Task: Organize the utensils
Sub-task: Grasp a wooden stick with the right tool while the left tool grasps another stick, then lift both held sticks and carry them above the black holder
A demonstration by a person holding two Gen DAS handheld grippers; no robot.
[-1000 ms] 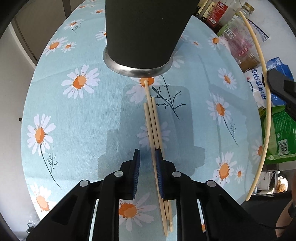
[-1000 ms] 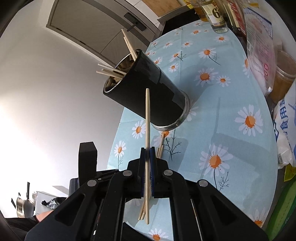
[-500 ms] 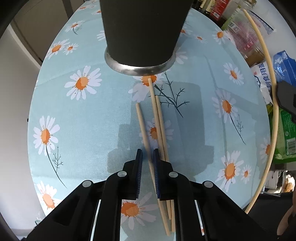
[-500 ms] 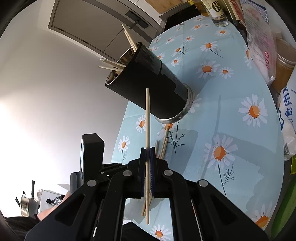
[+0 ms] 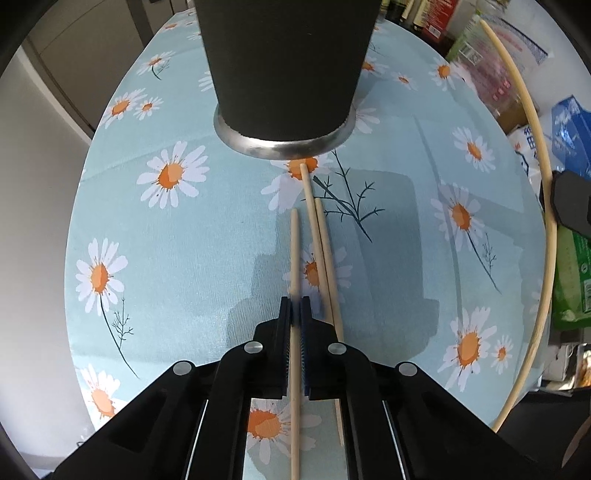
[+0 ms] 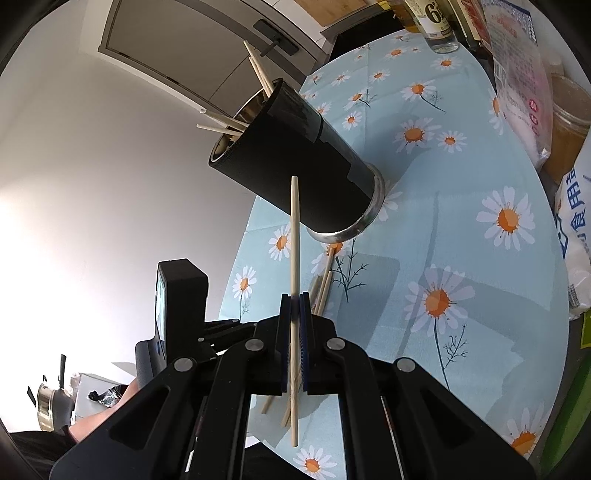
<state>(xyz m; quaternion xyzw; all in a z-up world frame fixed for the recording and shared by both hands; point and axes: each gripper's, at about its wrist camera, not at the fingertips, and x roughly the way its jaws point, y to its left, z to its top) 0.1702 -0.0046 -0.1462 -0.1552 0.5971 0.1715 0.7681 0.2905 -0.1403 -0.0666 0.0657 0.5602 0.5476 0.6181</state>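
Behind your black metal-rimmed utensil cup [image 6: 295,162], a clear bottle [image 6: 436,22] reads "6°"; your left gripper [image 5: 295,314] and right gripper [image 6: 294,306] each pinch one pale wooden chopstick [image 5: 294,266].

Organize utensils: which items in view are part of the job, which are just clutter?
Job:
- black utensil holder, chopsticks already inside
- chopstick clamped in left gripper
- chopstick clamped in right gripper
- two loose chopsticks on the daisy tablecloth

Clutter:
- glass bottle
- jar
- white salt bag
- green packet
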